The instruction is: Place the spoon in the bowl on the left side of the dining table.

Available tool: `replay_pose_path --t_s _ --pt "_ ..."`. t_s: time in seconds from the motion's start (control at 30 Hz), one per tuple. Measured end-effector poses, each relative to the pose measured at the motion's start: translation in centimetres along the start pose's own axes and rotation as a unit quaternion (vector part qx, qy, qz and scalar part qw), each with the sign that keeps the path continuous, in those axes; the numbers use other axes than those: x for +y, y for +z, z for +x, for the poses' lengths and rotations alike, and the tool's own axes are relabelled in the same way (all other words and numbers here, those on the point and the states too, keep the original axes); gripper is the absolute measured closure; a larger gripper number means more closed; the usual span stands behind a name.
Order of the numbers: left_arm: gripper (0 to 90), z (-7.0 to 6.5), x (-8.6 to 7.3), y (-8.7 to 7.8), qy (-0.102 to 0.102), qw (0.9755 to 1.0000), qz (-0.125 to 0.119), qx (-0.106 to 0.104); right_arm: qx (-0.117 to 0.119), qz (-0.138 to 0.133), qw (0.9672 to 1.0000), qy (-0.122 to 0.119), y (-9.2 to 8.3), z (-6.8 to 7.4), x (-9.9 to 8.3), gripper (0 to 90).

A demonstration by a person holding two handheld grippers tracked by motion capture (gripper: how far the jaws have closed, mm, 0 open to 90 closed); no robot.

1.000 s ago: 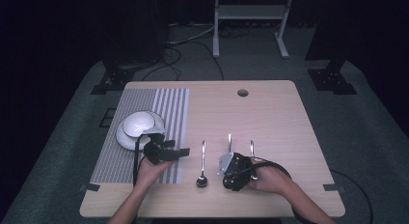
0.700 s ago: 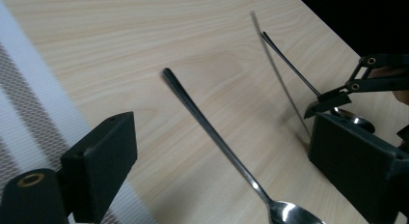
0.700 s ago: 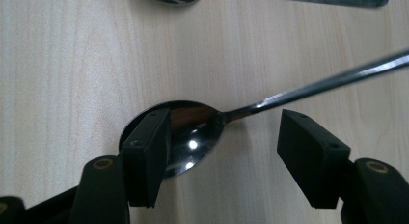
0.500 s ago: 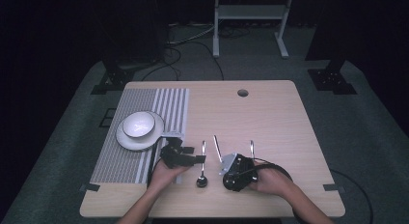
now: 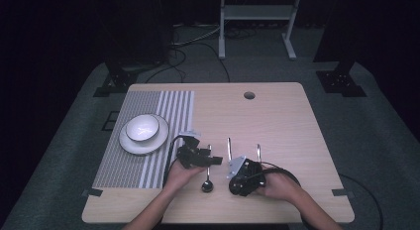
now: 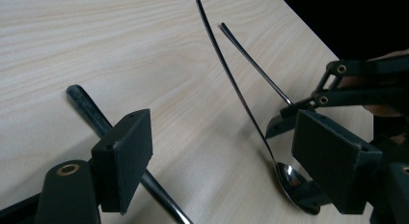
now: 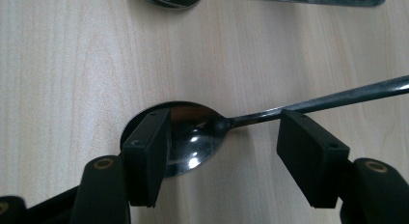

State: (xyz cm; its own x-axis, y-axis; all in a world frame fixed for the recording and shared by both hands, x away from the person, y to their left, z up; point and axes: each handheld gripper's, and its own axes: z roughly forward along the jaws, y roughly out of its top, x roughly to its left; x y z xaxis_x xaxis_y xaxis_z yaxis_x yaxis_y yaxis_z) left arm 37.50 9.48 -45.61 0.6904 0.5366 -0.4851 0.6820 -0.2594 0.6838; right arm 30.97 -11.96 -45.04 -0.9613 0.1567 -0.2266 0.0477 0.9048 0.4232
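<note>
My right gripper [image 7: 226, 156] is shut on the bowl of a steel spoon [image 7: 193, 134], near the table's front edge [image 5: 234, 179]. The spoon's handle [image 5: 228, 146] slants up off the wood and rises thin in the left gripper view [image 6: 226, 74]. My left gripper [image 5: 214, 160] hovers open over a second spoon [image 5: 207, 173] lying flat just left of the first. Its jaws have just been closing a little. That spoon's dark handle [image 6: 87, 108] runs under one pad [image 6: 125, 161], and the pads do not touch it.
A third utensil [image 5: 258, 151] lies right of the held spoon. A white bowl [image 5: 142, 128] sits on a plate [image 5: 130, 144] on the striped placemat [image 5: 168, 106] at the left. There is a cable hole [image 5: 249, 95] near the table's far edge.
My left hand has moved right, from beside the plate to over the second spoon. The held spoon's handle has swung slightly left while the right hand stayed put.
</note>
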Motion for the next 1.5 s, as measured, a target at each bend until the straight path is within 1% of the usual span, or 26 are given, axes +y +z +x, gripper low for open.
replay_pose_path --t_s 0.17,0.23,0.33,0.43,0.5,0.53,0.57,0.63,0.7,0.73,0.77,0.8,0.83,0.87,0.9,0.93,0.97,1.07,1.2,1.27,1.3,1.33,1.4,1.43,1.47,1.5 --pt "22.3 0.0 0.6 0.6 -0.002 1.0000 0.004 0.000 -0.001 0.000 1.0000 -0.001 0.0 0.0 0.0 35.7" --pt "22.4 0.0 0.9 1.0 -0.006 1.0000 0.003 -0.003 -0.001 -0.001 1.0000 -0.001 0.0 0.0 -0.1 35.7" --pt "25.0 0.0 1.5 1.7 -0.011 0.9999 0.006 -0.003 -0.002 -0.004 1.0000 0.002 0.0 0.0 -0.1 35.7" --pt "26.8 0.1 1.9 2.1 -0.016 0.9998 0.006 -0.006 0.000 -0.004 1.0000 0.002 0.0 0.0 -0.2 35.8" --pt "28.5 0.0 2.4 2.5 -0.018 0.9998 0.010 -0.004 0.003 -0.005 1.0000 0.004 0.0 -0.1 -0.2 35.8" --pt "33.3 0.0 2.5 2.6 -0.019 0.9997 0.011 -0.003 0.004 -0.005 1.0000 0.002 0.0 -0.1 -0.2 35.8" --pt "34.3 0.1 2.8 3.0 -0.027 0.9996 0.010 -0.001 0.004 -0.005 1.0000 0.001 0.0 -0.1 -0.2 35.8" --pt "41.4 0.3 3.0 3.3 -0.034 0.9993 0.011 -0.008 0.004 -0.006 1.0000 0.000 0.0 -0.1 -0.2 35.8" --pt "49.3 0.4 3.1 3.4 -0.037 0.9992 0.010 -0.010 0.004 -0.007 1.0000 0.001 0.0 -0.1 -0.3 35.8" --pt "53.4 0.5 3.1 3.5 -0.041 0.9990 0.006 -0.018 0.003 -0.011 0.9999 0.001 0.0 -0.1 -0.3 35.8" --pt "57.5 0.7 3.1 3.7 -0.039 0.9990 0.009 -0.022 0.003 -0.013 0.9999 0.003 0.0 -0.1 -0.4 35.8" --pt "60.6 0.7 3.1 3.7 -0.039 0.9990 0.009 -0.022 0.003 -0.015 0.9999 0.004 0.0 -0.1 -0.4 35.8" --pt "60.6 0.7 3.1 3.8 -0.035 0.9991 0.011 -0.021 0.003 -0.015 0.9999 0.004 0.0 -0.1 -0.4 35.8" --pt "64.2 0.7 3.1 3.8 -0.033 0.9991 0.013 -0.024 0.002 -0.017 0.9999 0.003 0.0 -0.1 -0.5 35.9" --pt "71.5 0.8 3.0 3.9 -0.030 0.9991 0.013 -0.026 0.003 -0.018 0.9998 0.004 0.0 -0.1 -0.6 35.8" --pt "71.5 0.8 3.0 3.9 -0.029 0.9992 0.011 -0.025 0.003 -0.018 0.9998 0.004 0.0 -0.1 -0.6 35.8" --pt "77.0 0.8 2.9 3.9 -0.025 0.9993 0.009 -0.028 0.004 -0.021 0.9998 0.005 0.0 -0.2 -0.6 35.8" --pt "79.1 0.9 2.8 3.8 -0.025 0.9992 0.005 -0.032 0.005 -0.026 0.9996 0.010 0.0 -0.2 -0.8 35.5" --pt "81.4 0.6 2.9 3.6 -0.022 0.9988 -0.004 -0.043 0.005 -0.028 0.9995 0.015 0.0 -0.3 -1.0 35.0" --pt "82.0 0.3 3.1 3.5 -0.017 0.9986 -0.007 -0.050 0.005 -0.029 0.9994 0.017 0.0 -0.3 -1.0 33.4" --pt "82.9 0.1 3.1 3.4 -0.013 0.9986 -0.008 -0.051 0.004 -0.025 0.9993 0.027 -0.1 -0.4 -1.2 31.5" --pt "83.7 -0.1 3.2 3.4 -0.008 0.9984 -0.012 -0.055 0.005 -0.024 0.9993 0.029 -0.1 -0.5 -1.4 30.5" --pt "84.7 -0.5 3.4 3.1 -0.008 0.9973 -0.025 -0.069 0.005 -0.025 0.9992 0.031 -0.2 -0.6 -1.6 30.0" --pt "86.3 -0.6 3.4 3.0 -0.006 0.9969 -0.028 -0.073 0.009 -0.030 0.9986 0.042 -0.4 -0.7 -2.0 29.3" --pt "87.2 -0.8 3.5 2.9 -0.005 0.9963 -0.031 -0.080 0.009 -0.031 0.9983 0.048 -0.5 -0.8 -2.3 28.8" --pt "88.0 -1.3 3.7 2.8 -0.004 0.9948 -0.038 -0.094 0.010 -0.034 0.9978 0.056 -0.6 -0.9 -2.5 28.7"
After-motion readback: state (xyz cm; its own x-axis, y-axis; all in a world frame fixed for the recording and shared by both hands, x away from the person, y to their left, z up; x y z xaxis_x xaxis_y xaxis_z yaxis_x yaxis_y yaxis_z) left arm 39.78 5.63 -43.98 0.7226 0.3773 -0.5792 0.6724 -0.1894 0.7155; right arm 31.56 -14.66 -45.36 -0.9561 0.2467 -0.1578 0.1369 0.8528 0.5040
